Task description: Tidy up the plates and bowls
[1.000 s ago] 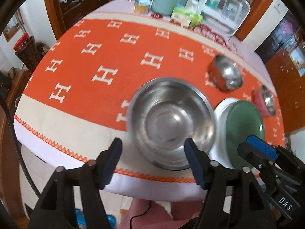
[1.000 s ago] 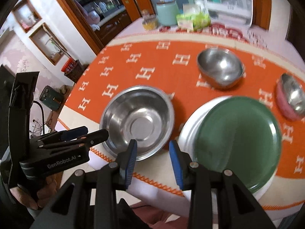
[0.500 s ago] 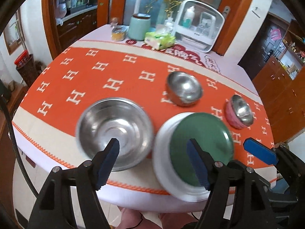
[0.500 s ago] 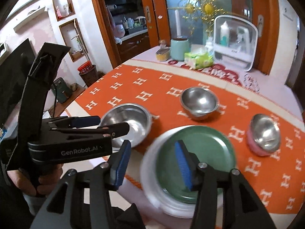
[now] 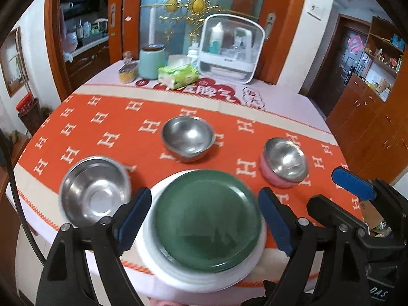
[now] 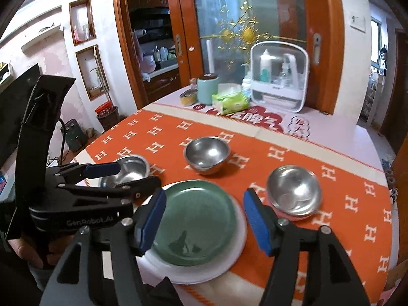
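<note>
Both tongs hang over the near edge of the table with nothing in them: the left gripper (image 5: 201, 219) has just been spreading its jaws wide, and the right gripper (image 6: 204, 219) has been opening too, to a middling gap. Below and just ahead of both sits the green plate (image 5: 207, 221), stacked on a white plate (image 5: 153, 257). It looks stiff, glazed and slippery, likely breakable, so I'd pinch it at the rim. The large steel bowl (image 5: 94, 195) lies to the left, a steel bowl (image 5: 187, 137) beyond, a pink-sided bowl (image 5: 284, 162) to the right; they look light and hard, best taken by the lip
</note>
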`<move>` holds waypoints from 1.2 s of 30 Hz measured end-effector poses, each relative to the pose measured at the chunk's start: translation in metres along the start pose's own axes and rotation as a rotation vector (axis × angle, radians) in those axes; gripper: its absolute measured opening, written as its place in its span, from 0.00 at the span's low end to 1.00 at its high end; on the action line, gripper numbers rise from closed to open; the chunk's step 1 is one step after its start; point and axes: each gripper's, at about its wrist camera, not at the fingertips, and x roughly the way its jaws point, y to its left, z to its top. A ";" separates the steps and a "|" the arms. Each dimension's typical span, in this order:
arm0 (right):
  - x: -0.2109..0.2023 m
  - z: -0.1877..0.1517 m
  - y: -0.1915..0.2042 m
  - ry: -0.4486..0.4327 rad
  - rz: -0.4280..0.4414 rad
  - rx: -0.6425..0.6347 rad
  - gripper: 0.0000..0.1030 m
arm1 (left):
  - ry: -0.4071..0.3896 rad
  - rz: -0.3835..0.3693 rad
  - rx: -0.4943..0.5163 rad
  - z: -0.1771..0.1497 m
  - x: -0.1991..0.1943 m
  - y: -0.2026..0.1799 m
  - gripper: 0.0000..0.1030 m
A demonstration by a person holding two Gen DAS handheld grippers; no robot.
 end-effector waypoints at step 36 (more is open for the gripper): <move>0.068 -0.020 -0.189 0.156 -0.041 0.258 0.62 | 0.274 0.030 0.047 0.049 0.158 -0.114 0.83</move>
